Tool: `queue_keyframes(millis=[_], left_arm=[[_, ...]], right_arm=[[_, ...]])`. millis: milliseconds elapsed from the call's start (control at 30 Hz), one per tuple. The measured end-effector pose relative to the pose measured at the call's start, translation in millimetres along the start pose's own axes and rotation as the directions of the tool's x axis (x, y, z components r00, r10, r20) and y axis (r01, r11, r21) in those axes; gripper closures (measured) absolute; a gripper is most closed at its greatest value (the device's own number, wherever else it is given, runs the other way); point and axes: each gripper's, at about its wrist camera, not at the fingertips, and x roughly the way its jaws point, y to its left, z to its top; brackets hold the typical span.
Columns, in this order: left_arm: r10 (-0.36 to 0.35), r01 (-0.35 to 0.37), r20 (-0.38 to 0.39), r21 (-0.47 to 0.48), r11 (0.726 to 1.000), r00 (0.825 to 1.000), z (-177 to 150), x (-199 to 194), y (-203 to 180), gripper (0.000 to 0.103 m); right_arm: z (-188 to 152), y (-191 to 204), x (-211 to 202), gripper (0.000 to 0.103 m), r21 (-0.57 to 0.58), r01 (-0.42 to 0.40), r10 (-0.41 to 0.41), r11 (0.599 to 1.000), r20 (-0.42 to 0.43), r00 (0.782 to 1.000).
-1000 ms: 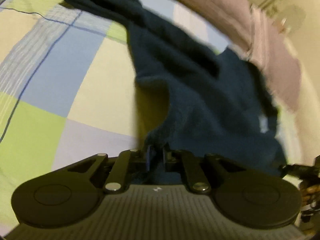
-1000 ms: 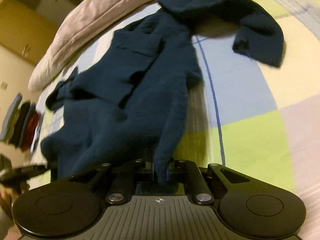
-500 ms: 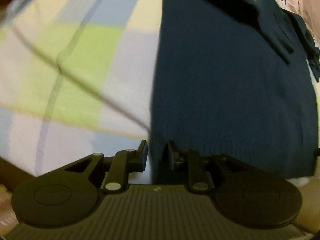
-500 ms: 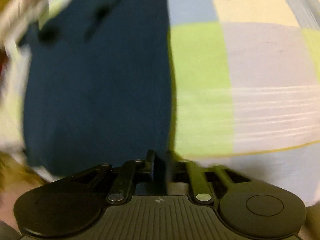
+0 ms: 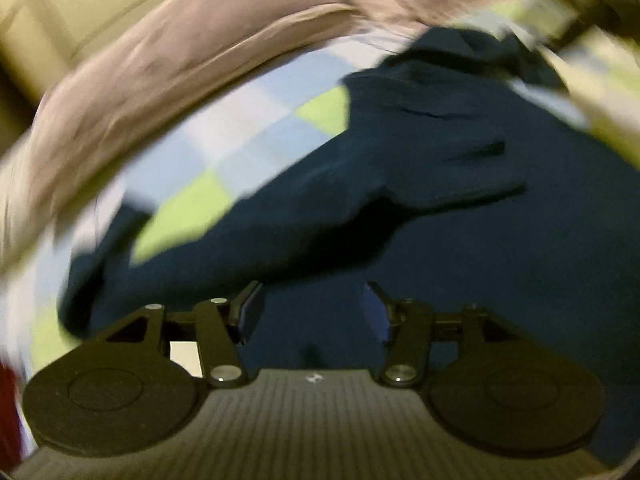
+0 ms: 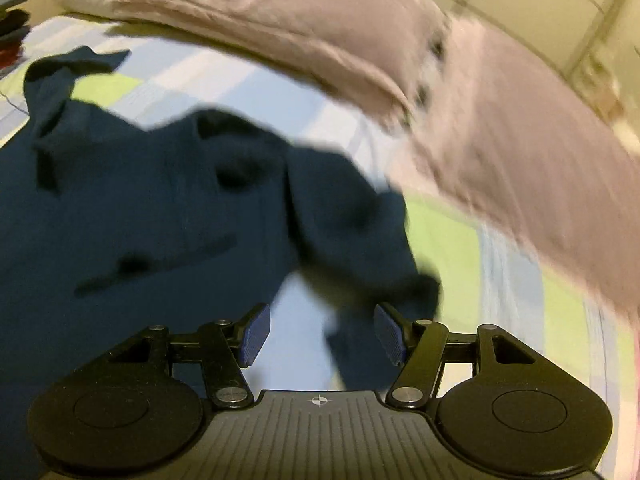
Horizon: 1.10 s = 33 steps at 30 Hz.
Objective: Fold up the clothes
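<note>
A dark navy sweater (image 5: 420, 208) lies spread on the checked bedsheet (image 5: 248, 136), one sleeve trailing to the lower left in the left wrist view. My left gripper (image 5: 314, 314) hovers over the sweater's body with its jaws opening; the cloth is below, not pinched. In the right wrist view the same navy sweater (image 6: 152, 208) fills the left half, its sleeve end hanging down between the fingers. My right gripper (image 6: 322, 338) has its jaws opening, blue pads (image 6: 254, 338) apart and not pressing the sleeve.
A long pale pink pillow or rolled quilt (image 6: 360, 60) lies along the far side of the bed, also the pink quilt (image 5: 160, 52) in the left wrist view. Cream walls stand behind. Dark and red items (image 6: 10, 32) sit at the far left edge.
Both grippers, shut on the sweater a second ago, have let go with jaws spread. Both views rolled and swung from the hem toward the pillow end of the bed.
</note>
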Motion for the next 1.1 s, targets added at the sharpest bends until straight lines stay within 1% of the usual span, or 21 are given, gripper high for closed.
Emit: queue_keyframes(millis=[67,167,233,267,333,367,400,433,467,500,567,600,633,667,700,733,767,833,900,967,1100], left_arm=[[0.031,-0.038,0.041,0.182,0.983,0.999,3,19,-14,0.052],[0.046,-0.092,0.125,0.392,0.915,0.991,5,43,-30,0.053],[0.009,-0.072,0.148,0.425,0.902,0.989,9,57,-24,0.076],[-0.015,-0.05,0.154,0.415,0.908,0.988,14,64,-18,0.094],[-0.071,0.027,0.162,0.261,0.965,0.984,38,80,11,0.095],[-0.075,0.054,0.176,0.122,0.991,0.982,50,84,38,0.095],[-0.076,0.081,0.19,-0.021,0.996,0.979,61,88,66,0.095],[-0.06,0.098,0.207,-0.176,0.979,0.976,68,93,96,0.095],[-0.028,0.102,0.215,-0.345,0.933,0.976,73,101,128,0.094],[0.009,0.095,0.193,-0.521,0.848,0.981,74,114,161,0.087],[0.011,0.074,0.102,-0.789,0.61,0.995,65,144,213,0.081],[0.004,0.049,0.058,-0.867,0.496,0.998,57,158,230,0.082],[0.01,0.022,0.03,-0.895,0.445,1.0,53,166,236,0.081],[0.013,-0.004,0.001,-0.917,0.399,1.0,49,173,240,0.078],[0.002,-0.019,-0.02,-0.914,0.404,1.0,48,176,238,0.078],[-0.004,-0.013,-0.016,-0.899,0.437,1.0,50,174,232,0.078],[-0.008,-0.008,-0.013,-0.882,0.472,1.0,51,172,225,0.077],[-0.001,-0.009,-0.012,-0.833,0.553,1.0,51,156,206,0.076],[-0.007,0.0,-0.006,-0.81,0.586,1.0,44,133,188,0.076],[-0.035,0.029,0.012,-0.824,0.566,0.999,36,116,169,0.076],[-0.116,0.068,0.013,-0.873,0.483,0.993,21,97,132,0.076]], right_arm=[[20,5,35,0.042,-0.083,0.014,-0.013,0.996,0.021,1.0],[40,13,82,0.042,-0.243,0.068,-0.054,0.968,0.067,0.996],[47,12,105,0.042,-0.308,0.084,-0.066,0.948,0.07,0.995],[51,8,115,0.051,-0.324,0.069,-0.054,0.944,0.055,0.997],[61,-10,125,0.09,-0.271,-0.012,0.018,0.963,0.019,1.0],[69,-27,121,0.091,-0.181,-0.048,0.052,0.982,0.017,0.999],[76,-46,112,0.091,-0.096,-0.067,0.071,0.993,0.04,0.997],[80,-67,103,0.091,-0.007,-0.086,0.086,0.996,0.063,0.994],[84,-89,94,0.091,0.092,-0.112,0.105,0.989,0.082,0.991],[85,-111,88,0.091,0.203,-0.13,0.113,0.971,0.09,0.989],[79,-151,90,0.09,0.447,-0.105,0.097,0.888,0.04,0.994],[73,-168,99,0.09,0.554,-0.039,0.072,0.831,-0.038,0.997],[66,-182,107,0.085,0.637,-0.002,0.082,0.771,-0.095,0.992],[57,-194,114,0.071,0.698,-0.012,0.131,0.716,-0.118,0.984],[49,-201,115,0.063,0.729,-0.019,0.155,0.685,-0.12,0.981],[43,-200,107,0.047,0.722,-0.026,0.139,0.691,-0.097,0.986],[37,-199,100,0.038,0.716,-0.033,0.123,0.697,-0.074,0.99],[25,-196,85,0.038,0.703,-0.047,0.092,0.71,-0.026,0.995],[11,-188,65,0.038,0.675,-0.048,0.075,0.736,-0.011,0.997],[-2,-170,42,0.038,0.624,-0.046,0.069,0.78,-0.012,0.998],[-32,-123,21,0.038,0.439,-0.059,0.114,0.896,-0.098,0.989]])
